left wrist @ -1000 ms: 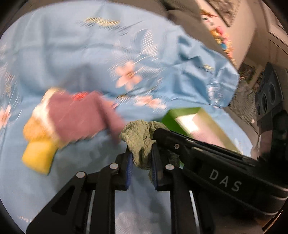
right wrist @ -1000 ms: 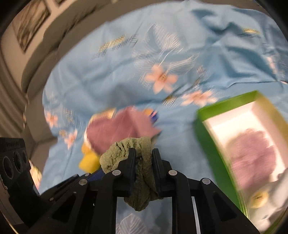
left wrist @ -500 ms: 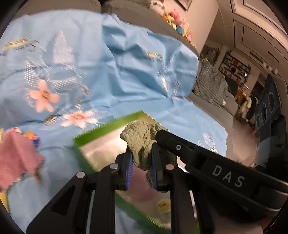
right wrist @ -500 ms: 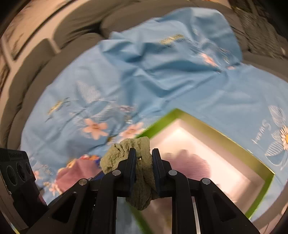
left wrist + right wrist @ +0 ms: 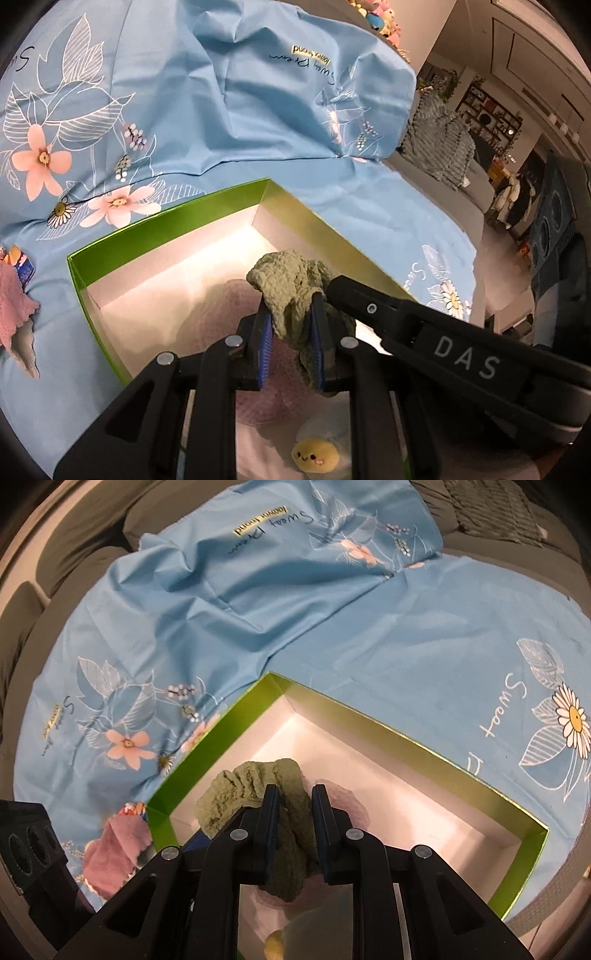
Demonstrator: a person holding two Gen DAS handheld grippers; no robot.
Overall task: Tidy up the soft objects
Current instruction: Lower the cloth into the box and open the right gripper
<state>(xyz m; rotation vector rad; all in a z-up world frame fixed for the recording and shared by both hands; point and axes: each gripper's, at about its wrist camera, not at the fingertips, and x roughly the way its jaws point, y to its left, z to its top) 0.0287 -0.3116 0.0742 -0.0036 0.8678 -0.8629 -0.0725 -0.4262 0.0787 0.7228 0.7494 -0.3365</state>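
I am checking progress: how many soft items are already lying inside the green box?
2: a mauve cloth under the grippers and a yellow plush at the near end of the green box. The green cloth remains gripped above. Others may be hidden.

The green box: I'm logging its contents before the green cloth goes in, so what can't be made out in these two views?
- Left wrist: lilac cloth in the green box is largely hidden behind the left gripper and green cloth.
- Left wrist: yellow plush is partly hidden between the gripper's arms.
- Right wrist: the box's near half is hidden by the right gripper.
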